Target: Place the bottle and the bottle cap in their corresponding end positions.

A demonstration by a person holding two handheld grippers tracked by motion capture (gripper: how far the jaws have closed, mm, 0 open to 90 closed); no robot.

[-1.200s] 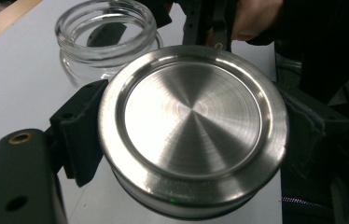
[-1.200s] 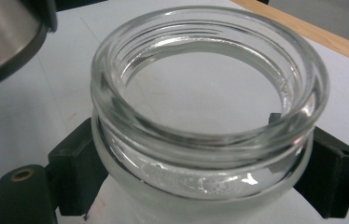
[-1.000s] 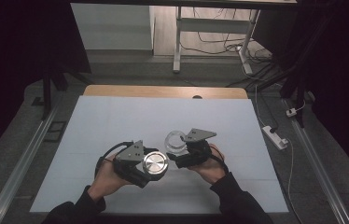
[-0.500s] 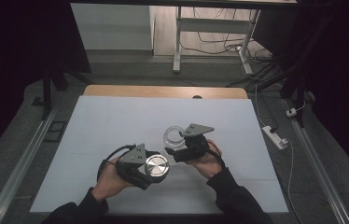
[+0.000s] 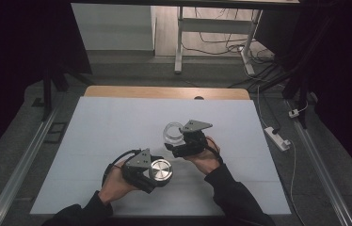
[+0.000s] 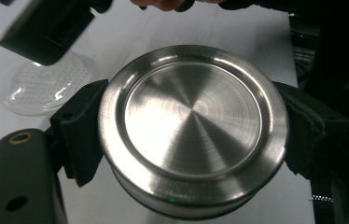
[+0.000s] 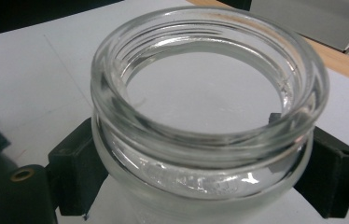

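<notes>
High view: near the frame's centre, the right gripper [image 5: 178, 143] pinches an open glass jar [image 5: 173, 132]; lower left of it, the left gripper [image 5: 157, 173] clamps a steel lid [image 5: 160, 170]. Best approach: level the lid over the threaded mouth before turning.

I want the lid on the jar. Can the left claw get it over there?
Probably yes. The left claw grips the round silver metal lid, and only bare white table lies between it and the clear glass jar.

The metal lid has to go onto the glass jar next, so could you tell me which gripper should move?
Probably the left gripper: it clamps the metal lid, while the right gripper steadies the open glass jar.
</notes>
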